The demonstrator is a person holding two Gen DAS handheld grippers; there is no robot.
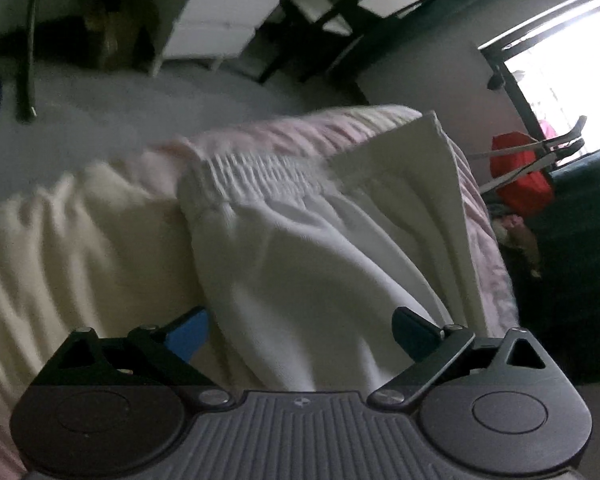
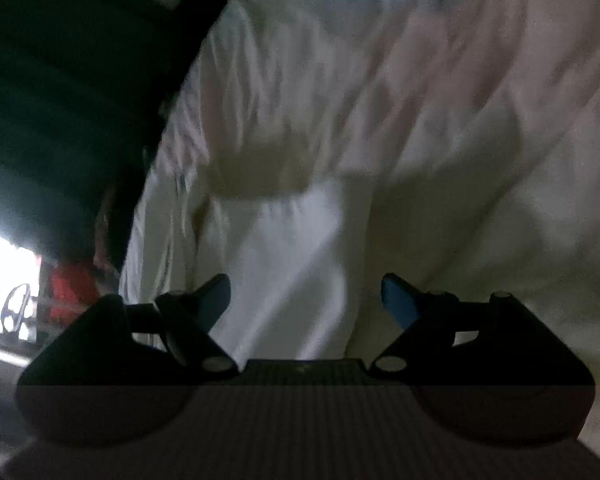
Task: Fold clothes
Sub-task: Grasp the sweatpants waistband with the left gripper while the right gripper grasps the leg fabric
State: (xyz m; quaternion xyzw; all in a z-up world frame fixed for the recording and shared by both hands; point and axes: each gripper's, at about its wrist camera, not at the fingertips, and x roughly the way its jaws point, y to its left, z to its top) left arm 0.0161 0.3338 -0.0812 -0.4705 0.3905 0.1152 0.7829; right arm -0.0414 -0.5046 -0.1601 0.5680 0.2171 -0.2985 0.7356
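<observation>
Nearest the left wrist camera, the left gripper (image 1: 300,330) has its fingers spread wide, with the white garment (image 1: 312,248) lying loose between them; neither pad appears to press on the cloth, so nothing is pinched. The right gripper (image 2: 306,300) likewise shows its fingers well apart, the same pale cloth (image 2: 292,248) running up between them, untouched as far as the blurred picture tells. The garment lies on the bed (image 1: 60,240), which is spread with a cream and pinkish cover. Its gathered elastic waistband (image 1: 256,176) sits just beyond the left gripper, and one flap or corner (image 1: 404,160) stands folded up on the far side. Judged from this, the folding is barely begun: the piece is laid out but rumpled, with deep creases and no tidy stack in sight, so smoothing and the main folds seem still to come. The bed's edge drops away close on the right of the left wrist view, so cloth dragged that way could slide off. There is more open cover to the left and beyond. Farther off stand a red bag (image 1: 520,176), a bright window (image 1: 564,80) and a white drawer unit (image 1: 228,12), all well apart from the work.
</observation>
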